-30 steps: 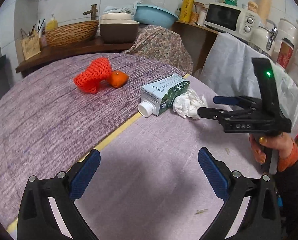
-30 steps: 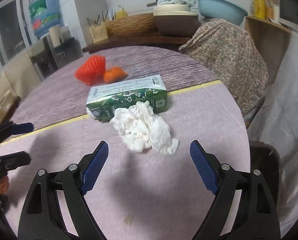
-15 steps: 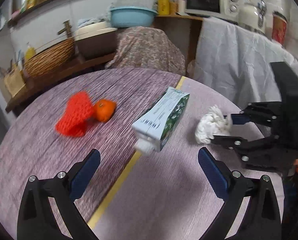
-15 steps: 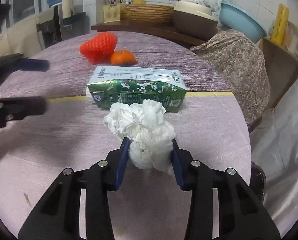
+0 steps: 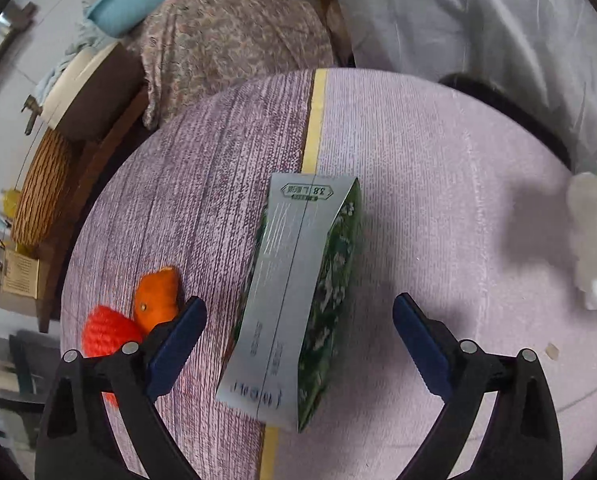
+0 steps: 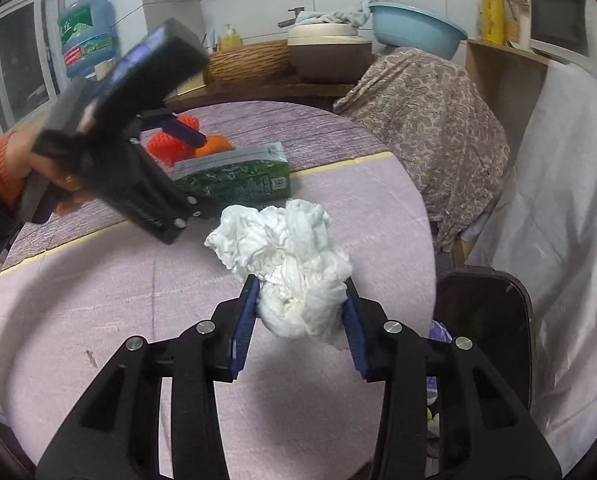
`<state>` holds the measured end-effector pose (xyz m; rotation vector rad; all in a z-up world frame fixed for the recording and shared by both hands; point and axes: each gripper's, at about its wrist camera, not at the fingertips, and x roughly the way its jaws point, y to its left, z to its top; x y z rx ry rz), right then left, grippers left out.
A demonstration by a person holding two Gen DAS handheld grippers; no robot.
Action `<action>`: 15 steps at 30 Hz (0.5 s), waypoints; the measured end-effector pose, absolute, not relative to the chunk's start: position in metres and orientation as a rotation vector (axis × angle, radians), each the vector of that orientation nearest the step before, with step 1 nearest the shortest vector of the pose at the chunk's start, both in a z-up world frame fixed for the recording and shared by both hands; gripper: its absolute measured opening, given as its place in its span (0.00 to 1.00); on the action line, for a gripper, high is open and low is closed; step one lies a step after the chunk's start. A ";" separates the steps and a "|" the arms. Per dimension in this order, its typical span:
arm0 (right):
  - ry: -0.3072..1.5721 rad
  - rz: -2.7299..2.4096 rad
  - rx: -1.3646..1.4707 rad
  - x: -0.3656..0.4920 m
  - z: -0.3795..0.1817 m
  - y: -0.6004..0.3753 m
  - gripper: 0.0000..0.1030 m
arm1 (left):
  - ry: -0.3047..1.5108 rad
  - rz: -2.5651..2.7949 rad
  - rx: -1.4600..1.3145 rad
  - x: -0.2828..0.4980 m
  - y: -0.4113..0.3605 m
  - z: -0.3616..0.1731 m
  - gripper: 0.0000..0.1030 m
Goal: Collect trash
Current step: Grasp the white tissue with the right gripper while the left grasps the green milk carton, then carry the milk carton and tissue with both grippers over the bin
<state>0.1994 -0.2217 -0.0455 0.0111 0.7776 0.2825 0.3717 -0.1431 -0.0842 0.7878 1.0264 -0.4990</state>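
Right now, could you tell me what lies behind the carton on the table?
Seen from the right wrist, an orange and a red net lie just behind the carton. The left claw covers part of both.

The crumpled white tissue wad sits pinched between the pads of the right gripper, bulging up and forward past the fingertips, lifted clear of the counter. The green-and-silver drink carton lies flat on its side straight ahead of the left gripper, lengthwise between its wide-apart fingers without touching them, its silver panel facing up. The orange peel and the red foam fruit net, touching each other, lie just outside that gripper's left finger.
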 end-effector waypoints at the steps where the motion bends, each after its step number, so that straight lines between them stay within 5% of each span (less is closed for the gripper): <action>1: 0.783 0.283 0.028 0.198 -0.047 -0.226 0.40 | 1.040 -0.494 0.807 0.374 -0.146 -0.089 0.85; 7: 0.788 0.279 0.052 0.189 -0.053 -0.235 0.40 | 1.061 -0.471 0.802 0.379 -0.150 -0.087 0.63; 15: 0.759 0.292 0.072 0.184 -0.053 -0.238 0.40 | 1.008 -0.488 0.688 0.368 -0.144 -0.076 0.60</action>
